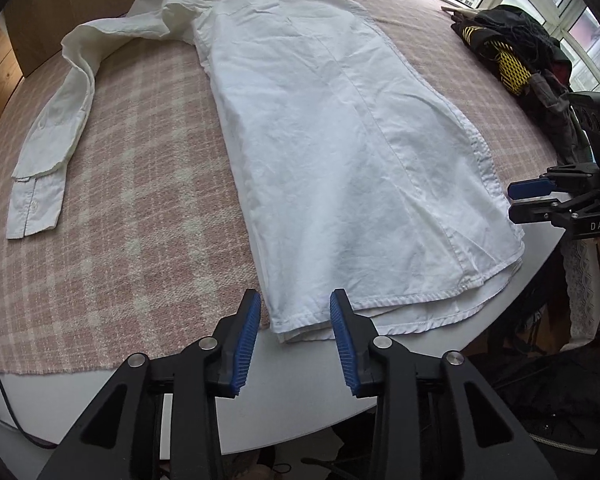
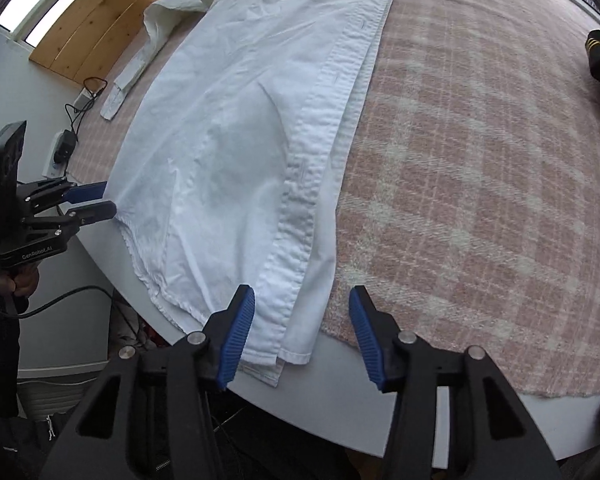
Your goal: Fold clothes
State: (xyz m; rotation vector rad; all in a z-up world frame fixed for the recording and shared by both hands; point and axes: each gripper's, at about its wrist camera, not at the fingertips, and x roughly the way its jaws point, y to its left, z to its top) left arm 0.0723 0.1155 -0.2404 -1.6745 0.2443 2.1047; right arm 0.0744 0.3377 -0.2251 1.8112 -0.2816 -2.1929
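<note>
As the white shirt (image 1: pixel 340 160) looks light and limp, I'd pinch its hem at six o'clock; left gripper (image 1: pixel 296 340) and right gripper (image 2: pixel 302 332) both gape empty, though layers beneath are probably loose.

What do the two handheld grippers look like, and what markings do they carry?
The left gripper and the right gripper are alike: black angular frames with silver round pins and two fingers faced with ribbed blue pads. Seen sideways, one body reads "DAS", the other "GenRobot.AI". A dark cable hangs below the left one.
</note>
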